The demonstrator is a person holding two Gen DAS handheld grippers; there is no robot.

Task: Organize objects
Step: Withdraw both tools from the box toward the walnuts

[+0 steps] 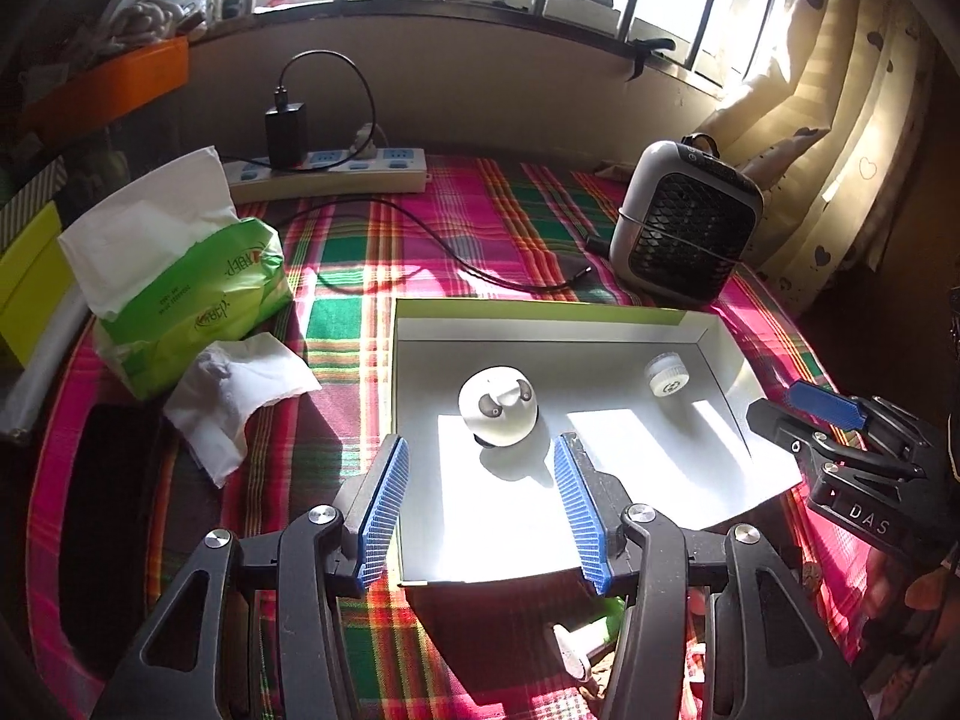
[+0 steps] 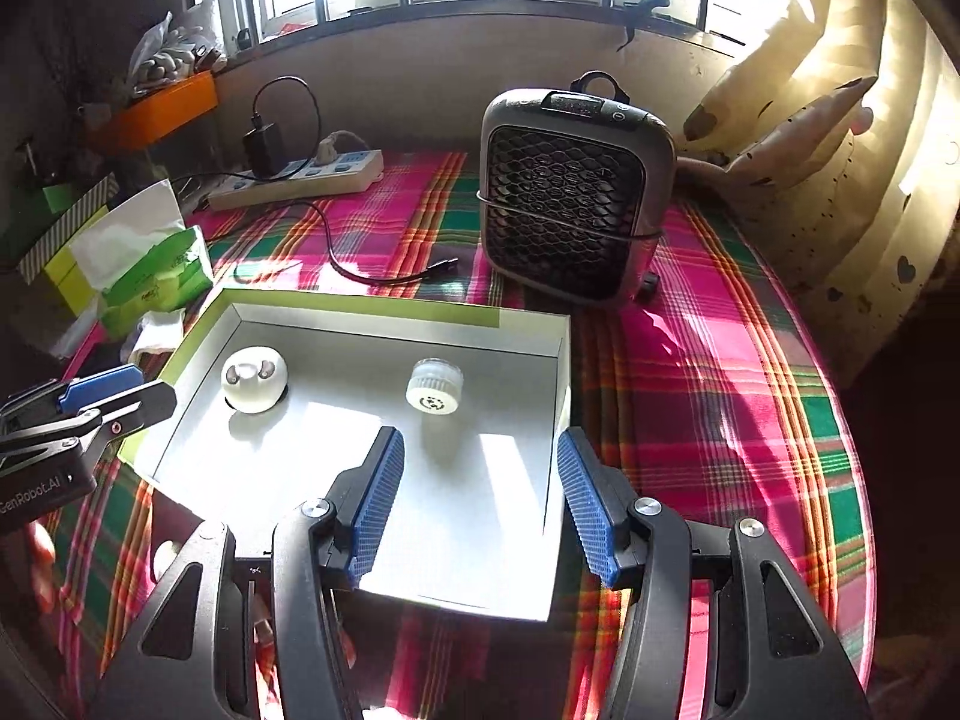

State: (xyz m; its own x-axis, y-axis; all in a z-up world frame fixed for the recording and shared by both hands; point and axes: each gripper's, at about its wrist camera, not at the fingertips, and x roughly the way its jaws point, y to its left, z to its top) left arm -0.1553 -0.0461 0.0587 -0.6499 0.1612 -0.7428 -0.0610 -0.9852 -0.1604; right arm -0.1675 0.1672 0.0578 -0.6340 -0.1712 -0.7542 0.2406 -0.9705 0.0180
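Claws first: the left claw (image 1: 480, 510) and the right claw (image 2: 480, 507) both hang spread and empty over the near edge of the white tray (image 1: 420, 546), pinching nothing. Inside the tray, the round white earbud case (image 1: 498, 415) sits to the left and the small white ribbed cap (image 1: 666, 377) to the right, well apart, so two pieces look already gathered. Left of the tray, a crumpled tissue (image 1: 240, 396) and the green tissue pack (image 1: 186, 300) lie on the plaid-covered table (image 1: 480, 228), seemingly still unsorted. Farther back stand the small heater (image 2: 570, 192), a loose black cable (image 1: 432, 246) and the power strip (image 1: 336, 174).
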